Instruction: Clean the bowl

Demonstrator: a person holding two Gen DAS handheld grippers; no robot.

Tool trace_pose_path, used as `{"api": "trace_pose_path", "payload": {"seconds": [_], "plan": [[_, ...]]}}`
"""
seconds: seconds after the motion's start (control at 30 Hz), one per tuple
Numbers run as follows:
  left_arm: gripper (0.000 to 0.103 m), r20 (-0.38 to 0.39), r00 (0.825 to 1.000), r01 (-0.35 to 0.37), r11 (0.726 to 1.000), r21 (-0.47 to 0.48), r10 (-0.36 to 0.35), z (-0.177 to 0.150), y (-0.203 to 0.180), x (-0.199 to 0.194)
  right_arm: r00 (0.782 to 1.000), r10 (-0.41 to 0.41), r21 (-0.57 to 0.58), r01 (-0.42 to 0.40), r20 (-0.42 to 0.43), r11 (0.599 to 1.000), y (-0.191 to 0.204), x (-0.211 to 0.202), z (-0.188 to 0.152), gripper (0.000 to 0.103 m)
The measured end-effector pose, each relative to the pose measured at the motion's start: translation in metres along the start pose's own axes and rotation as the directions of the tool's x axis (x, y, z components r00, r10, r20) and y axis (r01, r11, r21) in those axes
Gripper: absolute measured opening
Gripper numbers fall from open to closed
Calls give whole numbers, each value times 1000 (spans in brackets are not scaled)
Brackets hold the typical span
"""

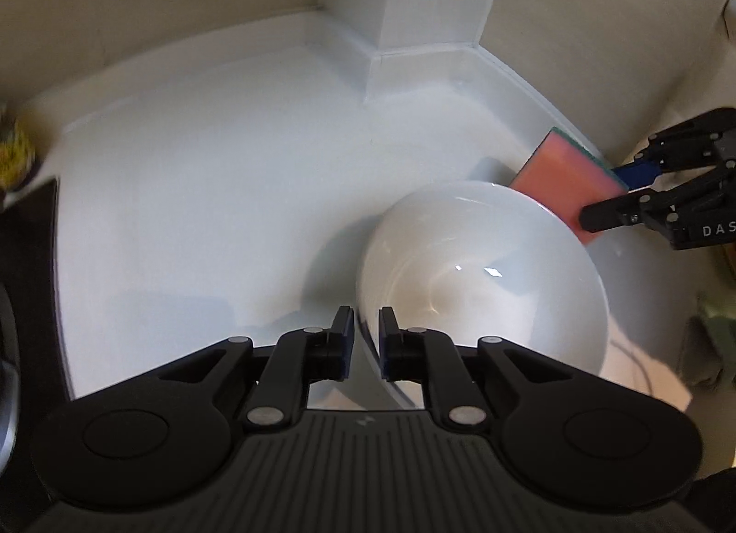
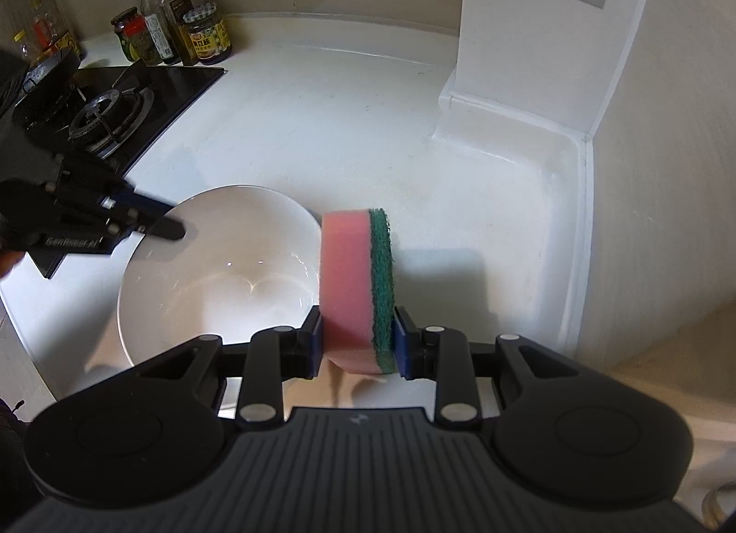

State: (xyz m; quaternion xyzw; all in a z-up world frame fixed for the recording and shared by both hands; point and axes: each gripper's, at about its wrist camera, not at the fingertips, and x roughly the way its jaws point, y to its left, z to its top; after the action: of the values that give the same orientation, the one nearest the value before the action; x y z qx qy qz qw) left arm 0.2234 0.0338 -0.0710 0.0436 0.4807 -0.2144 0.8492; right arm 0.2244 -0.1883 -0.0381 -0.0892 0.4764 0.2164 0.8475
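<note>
The round white ceramic bowl (image 2: 216,275) sits mouth-up on the white counter (image 2: 322,128), its rim pinched by the left claw (image 1: 366,339). The right claw (image 2: 356,339) clenches the pink-and-green sponge (image 2: 356,284) on edge beside it, long axis pointing forward.

The near edge of the round white bowl (image 1: 483,266) hides behind the left gripper (image 1: 367,342). A blurry yellow thing (image 1: 16,155) is cut off at the picture's side. The labels on the small glass jars (image 2: 207,33) are too tiny to read.
</note>
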Motion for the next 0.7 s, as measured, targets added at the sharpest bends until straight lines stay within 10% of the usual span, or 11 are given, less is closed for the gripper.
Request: {"api": "trace_pose_path", "payload": {"seconds": [0.13, 0.27, 0.47, 0.7], "plan": [[13, -17, 1000, 0, 1000, -6, 0, -1, 2, -4, 1000, -10, -31, 10, -9, 999, 5, -1, -2, 26], [12, -56, 998, -6, 983, 183, 17, 9, -7, 0, 1000, 2, -40, -3, -25, 999, 1, 0, 3, 26], [13, -84, 996, 51, 871, 489, -12, 24, -27, 14, 1000, -25, -69, 24, -13, 997, 6, 8, 15, 26], [13, -24, 1000, -3, 988, 153, 7, 27, -10, -6, 1000, -12, -37, 12, 1, 999, 1, 1, 3, 26]]}}
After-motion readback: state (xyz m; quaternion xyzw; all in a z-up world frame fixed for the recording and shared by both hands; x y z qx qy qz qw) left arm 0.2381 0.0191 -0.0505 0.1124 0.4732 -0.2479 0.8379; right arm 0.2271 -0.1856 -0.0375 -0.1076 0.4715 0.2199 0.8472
